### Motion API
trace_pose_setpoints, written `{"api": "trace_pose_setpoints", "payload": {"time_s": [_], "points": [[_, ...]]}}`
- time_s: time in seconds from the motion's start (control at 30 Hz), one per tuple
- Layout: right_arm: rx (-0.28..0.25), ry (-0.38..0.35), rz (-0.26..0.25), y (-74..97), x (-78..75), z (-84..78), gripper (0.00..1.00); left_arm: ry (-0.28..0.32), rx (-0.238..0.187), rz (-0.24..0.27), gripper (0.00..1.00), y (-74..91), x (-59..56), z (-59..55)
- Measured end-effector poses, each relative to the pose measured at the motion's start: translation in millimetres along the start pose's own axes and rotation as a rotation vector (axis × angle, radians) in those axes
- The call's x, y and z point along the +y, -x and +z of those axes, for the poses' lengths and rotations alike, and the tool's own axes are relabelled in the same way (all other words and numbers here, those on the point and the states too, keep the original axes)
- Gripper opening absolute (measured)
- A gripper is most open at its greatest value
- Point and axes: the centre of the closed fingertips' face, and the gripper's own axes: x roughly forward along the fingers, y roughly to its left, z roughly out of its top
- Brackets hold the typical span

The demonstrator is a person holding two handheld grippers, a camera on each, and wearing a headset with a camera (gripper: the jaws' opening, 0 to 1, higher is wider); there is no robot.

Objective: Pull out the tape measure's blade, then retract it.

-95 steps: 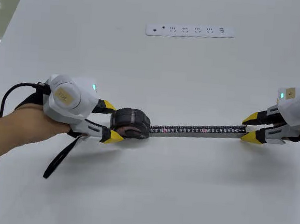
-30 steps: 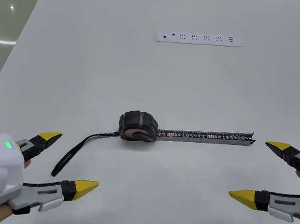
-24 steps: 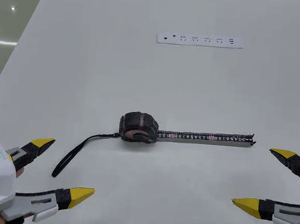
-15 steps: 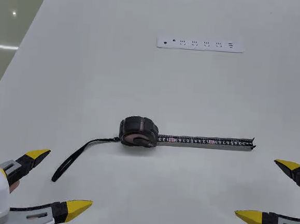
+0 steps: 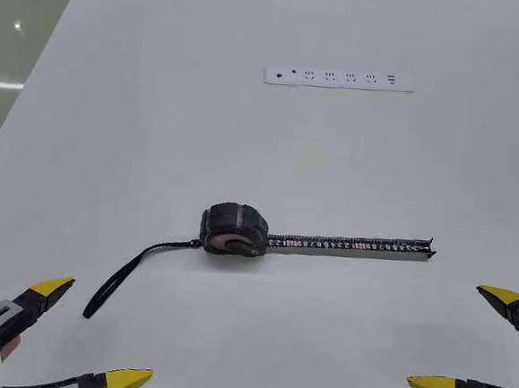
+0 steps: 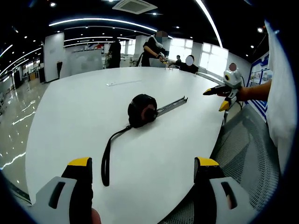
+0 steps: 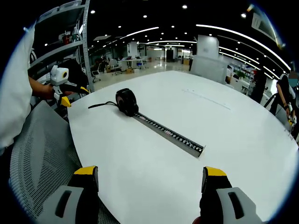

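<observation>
Head view: the tape (image 5: 234, 231) sits on its side near the middle of the white table (image 5: 246, 139). Its blade (image 5: 350, 245) is drawn out to the right and lies flat on the surface, and its strap (image 5: 128, 269) trails off to the near left. A power strip (image 5: 339, 78) lies at the far side, well apart from the work. The left gripper (image 5: 94, 332) is at the near left and the right gripper (image 5: 464, 340) at the near right. On both, the jaws are spread wide and hold nothing. Neither touches the tape or the blade.

Left gripper view: the left gripper (image 6: 142, 162) points at the case across bare table. Its yellow tips are far apart, and the strap lies between them and the tape. The right gripper (image 6: 215, 99) hangs in the air past the blade end, also spread.

Right gripper view: the right gripper (image 7: 149, 171) looks along the blade (image 7: 168, 133) from its hook end, with the case (image 7: 126, 101) at the far end and the left gripper (image 7: 74, 96) beyond it to the left. The hook end lies near this gripper's tips but clear of them.

Step in hand, as a judgement: the pull-out is complete and the retraction is not yet done. The blade lies extended with nothing holding it, so a lock is probably set. The next move calls for the left gripper to close on the case and steady it. The lock must then be released while the right gripper guides the hook end back, so that the blade does not whip in.
</observation>
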Motion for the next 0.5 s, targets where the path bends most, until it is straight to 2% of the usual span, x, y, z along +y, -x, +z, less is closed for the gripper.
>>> {"api": "trace_pose_setpoints", "payload": {"time_s": [0.37,0.5], "points": [[0.009,0.007,0.010,-1.5,1.9,-0.3,0.90,0.015,-0.001,0.008,0.86,1.5,4.4,-0.6],[0.009,0.007,0.013,-2.6,2.2,-0.2,0.90,0.013,-0.003,0.002,0.86,-1.9,1.5,2.5]]}}
